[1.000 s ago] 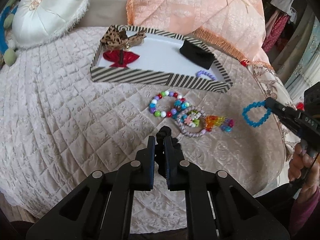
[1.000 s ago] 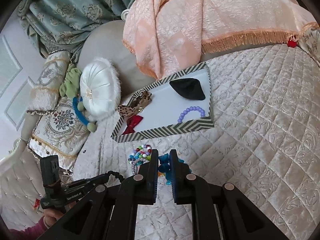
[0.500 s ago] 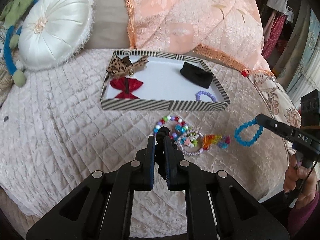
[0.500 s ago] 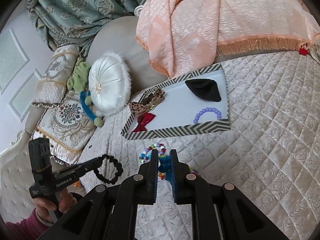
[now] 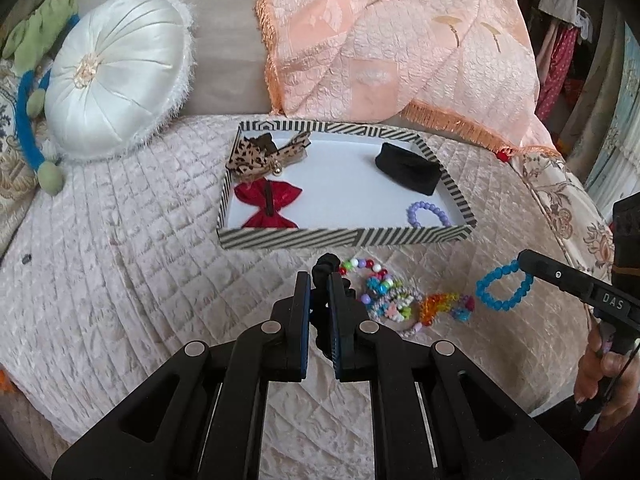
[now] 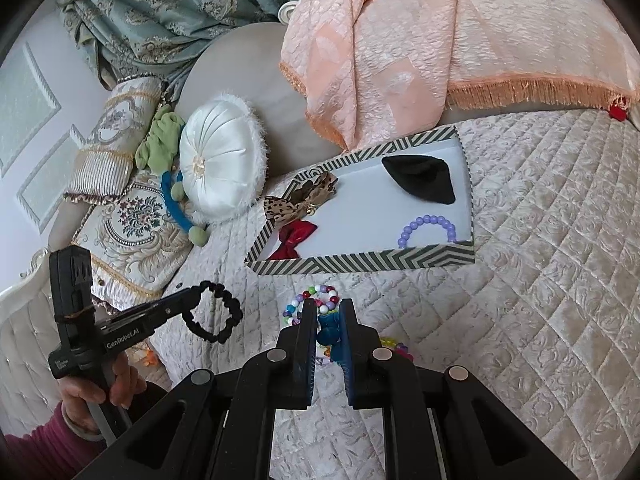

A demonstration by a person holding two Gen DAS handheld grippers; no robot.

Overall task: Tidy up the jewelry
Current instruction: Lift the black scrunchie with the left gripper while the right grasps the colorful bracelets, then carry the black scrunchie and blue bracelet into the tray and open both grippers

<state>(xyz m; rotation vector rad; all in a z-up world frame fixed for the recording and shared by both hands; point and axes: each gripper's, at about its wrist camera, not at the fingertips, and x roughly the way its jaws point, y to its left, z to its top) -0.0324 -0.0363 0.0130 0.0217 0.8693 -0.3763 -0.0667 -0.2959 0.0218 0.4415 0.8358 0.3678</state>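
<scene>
striped tray [image 5: 344,236] on the quilted bed [image 5: 120,280], taken here as the landmark. inside the tray: leopard-print bow [image 5: 256,154] at the far left corner, red bow [image 5: 268,204] just in front of it, black fabric piece [image 5: 408,168] at the far right, and lilac bead bracelet [image 5: 426,214] at the near right corner. just outside the tray's near wall, on the quilt: cluster of multicoloured bead bracelets [image 5: 384,292]. left gripper [image 5: 319,292], fingers closed on a black scrunchie-like band [image 6: 214,312], which hangs clear of the quilt, on the near left side of the tray in the right wrist view. right gripper [image 6: 328,330], fingers closed on a blue bead bracelet [image 5: 502,286], held in the air to the near right of the tray and beside the bracelet cluster. a hand [image 6: 96,384] with a dark red sleeve grips the left tool's handle. beyond the tray: peach fringed blanket [image 5: 400,48]; to its far left: round white cushion [image 5: 116,76] and a green and blue plush toy [image 6: 168,168].
</scene>
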